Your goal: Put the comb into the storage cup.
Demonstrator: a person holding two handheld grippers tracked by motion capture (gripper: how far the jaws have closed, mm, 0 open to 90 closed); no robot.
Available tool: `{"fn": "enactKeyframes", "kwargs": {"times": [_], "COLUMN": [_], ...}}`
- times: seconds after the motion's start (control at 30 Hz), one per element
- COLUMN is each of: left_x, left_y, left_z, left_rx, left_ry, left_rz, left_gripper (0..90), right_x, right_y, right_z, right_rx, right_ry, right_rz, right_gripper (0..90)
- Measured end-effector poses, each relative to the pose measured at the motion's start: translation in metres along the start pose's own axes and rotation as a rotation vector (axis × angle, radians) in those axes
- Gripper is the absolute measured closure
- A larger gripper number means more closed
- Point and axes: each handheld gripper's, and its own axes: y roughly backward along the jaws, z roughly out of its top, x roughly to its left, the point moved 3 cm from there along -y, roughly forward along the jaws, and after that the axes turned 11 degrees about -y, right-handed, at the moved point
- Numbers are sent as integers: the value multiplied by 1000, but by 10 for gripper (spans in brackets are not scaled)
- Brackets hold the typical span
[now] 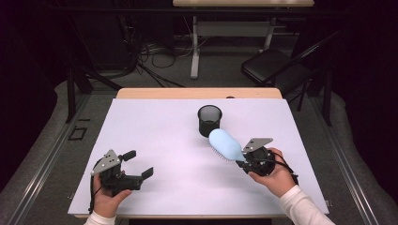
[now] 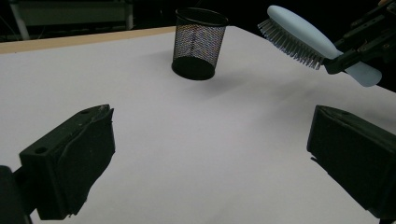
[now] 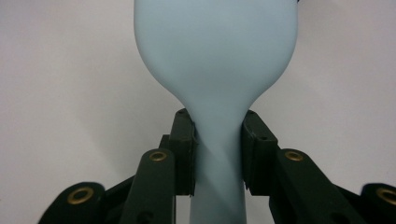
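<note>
A pale blue hairbrush (image 1: pixel 225 145) hangs above the white table, bristles down, its head reaching toward a black mesh cup (image 1: pixel 209 120). My right gripper (image 1: pixel 245 161) is shut on the brush's handle; in the right gripper view both pads clamp the narrow neck of the hairbrush (image 3: pixel 217 70). The left gripper view shows the hairbrush (image 2: pixel 306 39) held aloft at the upper right, beside the upright mesh cup (image 2: pixel 199 44). My left gripper (image 1: pixel 140 163) rests near the table's front left, jaws wide apart with nothing between them.
The white table (image 1: pixel 155 136) has bare surface between the two grippers. Beyond its far edge stand a folding chair (image 1: pixel 277 65), another table's legs (image 1: pixel 195 47) and cables on the floor.
</note>
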Motion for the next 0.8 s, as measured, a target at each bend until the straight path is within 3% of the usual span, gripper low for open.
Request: {"fn": "enactKeyframes", "kwargs": {"times": [0.8], "left_x": [0], "left_y": [-1], "left_z": [0], "left_rx": [7], "left_ry": [-1], "left_rz": [0], "left_gripper": [11], "right_x": [16], "right_y": [-5], "right_z": [21], "right_rx": [-104], "right_ry": [13], "right_rz": [29], "right_gripper": [696]}}
